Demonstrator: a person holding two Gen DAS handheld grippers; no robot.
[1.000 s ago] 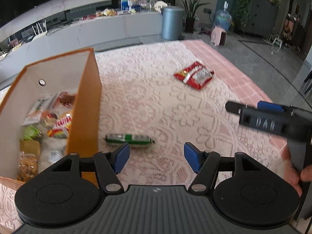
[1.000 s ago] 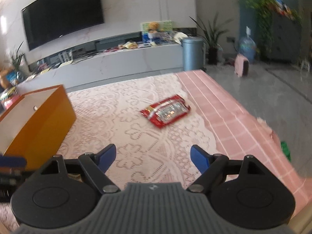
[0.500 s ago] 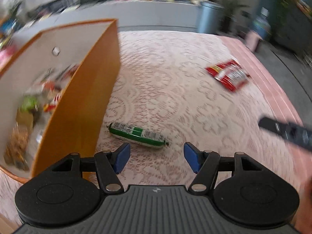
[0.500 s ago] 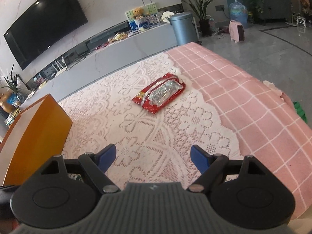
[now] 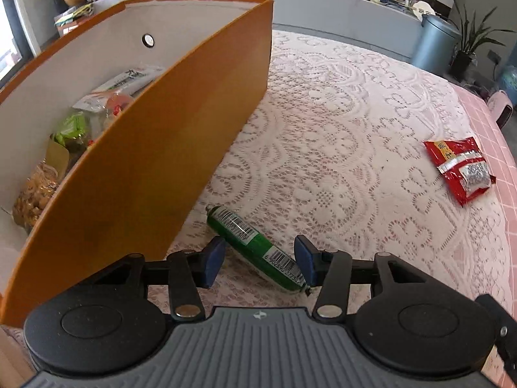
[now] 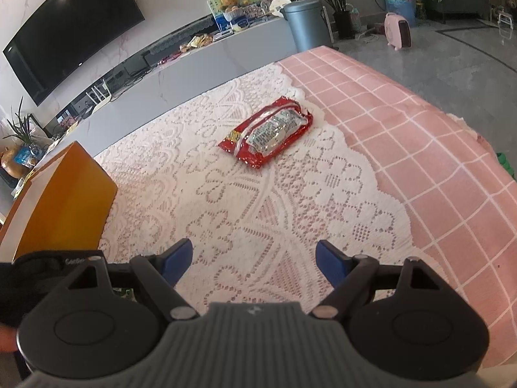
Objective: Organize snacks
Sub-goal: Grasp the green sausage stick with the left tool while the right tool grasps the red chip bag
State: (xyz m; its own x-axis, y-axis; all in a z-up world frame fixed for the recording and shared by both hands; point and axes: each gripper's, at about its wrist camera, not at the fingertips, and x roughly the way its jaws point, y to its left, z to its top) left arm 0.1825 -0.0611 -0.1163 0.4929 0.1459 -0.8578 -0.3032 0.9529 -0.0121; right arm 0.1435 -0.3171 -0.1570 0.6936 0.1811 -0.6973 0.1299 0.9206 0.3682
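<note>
A green tube-shaped snack [image 5: 255, 247] lies on the lace cloth beside the orange box [image 5: 155, 174], which holds several snack packets [image 5: 74, 129]. My left gripper [image 5: 258, 263] is open, its blue fingers on either side of the tube's near end. A red snack packet [image 5: 460, 168] lies far right; it also shows in the right wrist view [image 6: 268, 134]. My right gripper [image 6: 253, 263] is open and empty, well short of the red packet.
The orange box shows at the left in the right wrist view [image 6: 64, 200]. The lace cloth [image 6: 258, 200] covers a pink checked tablecloth [image 6: 436, 161] whose edge drops to the floor on the right. A grey bin [image 6: 307, 24] stands beyond the table.
My left gripper has moved forward and down until its fingers straddle the green tube. My right gripper has edged closer to the red packet.
</note>
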